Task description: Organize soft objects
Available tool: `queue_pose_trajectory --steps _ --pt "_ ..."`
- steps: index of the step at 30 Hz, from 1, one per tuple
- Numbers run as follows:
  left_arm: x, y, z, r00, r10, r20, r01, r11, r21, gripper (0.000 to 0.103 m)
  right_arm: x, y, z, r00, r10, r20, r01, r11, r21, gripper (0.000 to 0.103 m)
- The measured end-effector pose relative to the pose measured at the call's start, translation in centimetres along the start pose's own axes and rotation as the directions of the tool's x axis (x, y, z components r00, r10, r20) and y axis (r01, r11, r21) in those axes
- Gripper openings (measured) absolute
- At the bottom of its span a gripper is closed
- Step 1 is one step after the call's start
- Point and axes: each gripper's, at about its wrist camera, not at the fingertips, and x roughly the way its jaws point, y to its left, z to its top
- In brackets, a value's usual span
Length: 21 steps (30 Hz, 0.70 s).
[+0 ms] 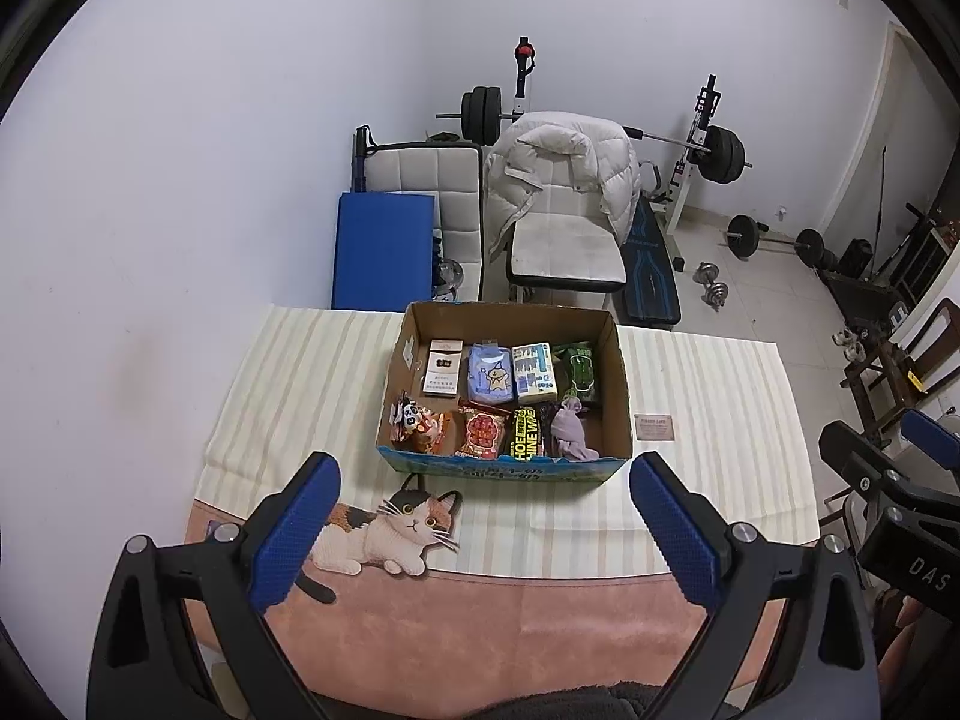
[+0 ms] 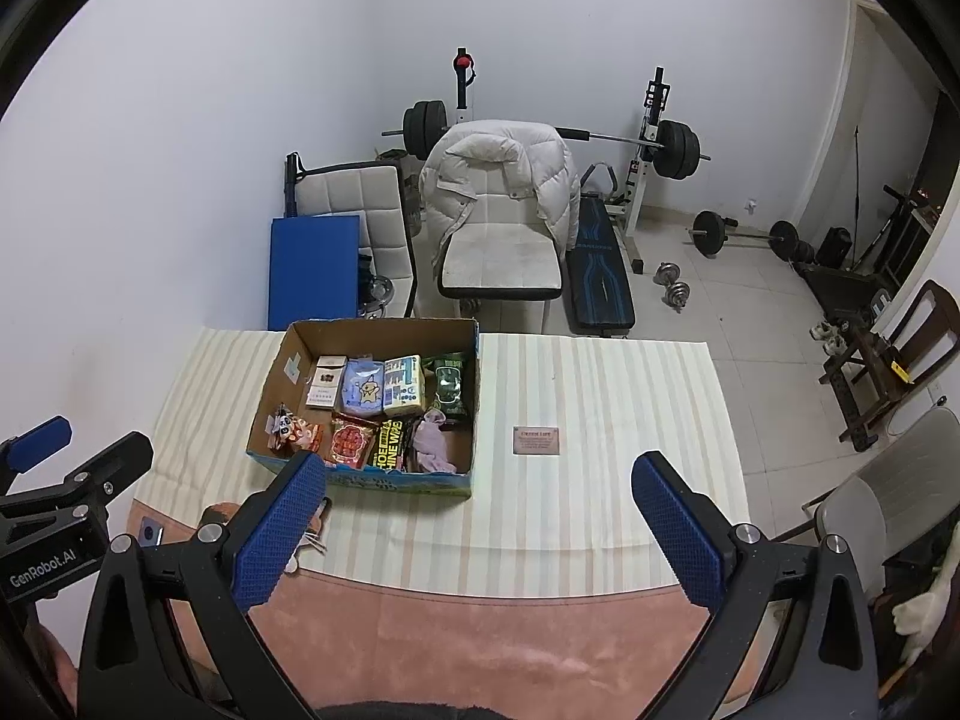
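Observation:
An open cardboard box point(image 1: 621, 396) point(image 2: 477, 414) stands on the striped tablecloth point(image 1: 300, 384). It holds several soft packs and items: a blue tissue pack point(image 1: 491, 373), a pale purple cloth point(image 1: 570, 429) point(image 2: 433, 441), a red snack bag point(image 1: 480, 433), a panda toy point(image 1: 409, 414). My left gripper point(image 1: 483, 468) is open and empty, held above the near table edge in front of the box. My right gripper point(image 2: 480, 468) is open and empty, just right of the box's front.
A small pink card point(image 1: 657, 427) point(image 2: 538, 441) lies on the cloth right of the box. A cat picture point(image 1: 390, 525) is on the pink mat. A white chair with a jacket point(image 1: 564, 204) and weight gear point(image 1: 720, 156) stand behind the table.

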Motion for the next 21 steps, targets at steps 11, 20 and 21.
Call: queue_pose_trajectory --steps 11,20,21 --pt "0.36 -0.17 0.21 1.0 0.0 0.004 0.0 1.0 0.016 0.099 0.25 -0.14 0.14 1.0 -0.01 -0.002 0.01 1.0 0.003 0.103" --pt "0.07 -0.51 0.44 1.0 0.001 0.02 -0.001 1.0 0.016 0.099 0.18 -0.37 0.04 1.0 -0.015 0.005 0.015 1.0 0.006 0.103" --pt "0.03 -0.53 0.44 1.0 0.001 0.019 -0.001 1.0 0.017 0.099 0.2 -0.44 0.11 1.0 -0.015 0.006 0.015 1.0 0.008 0.103"
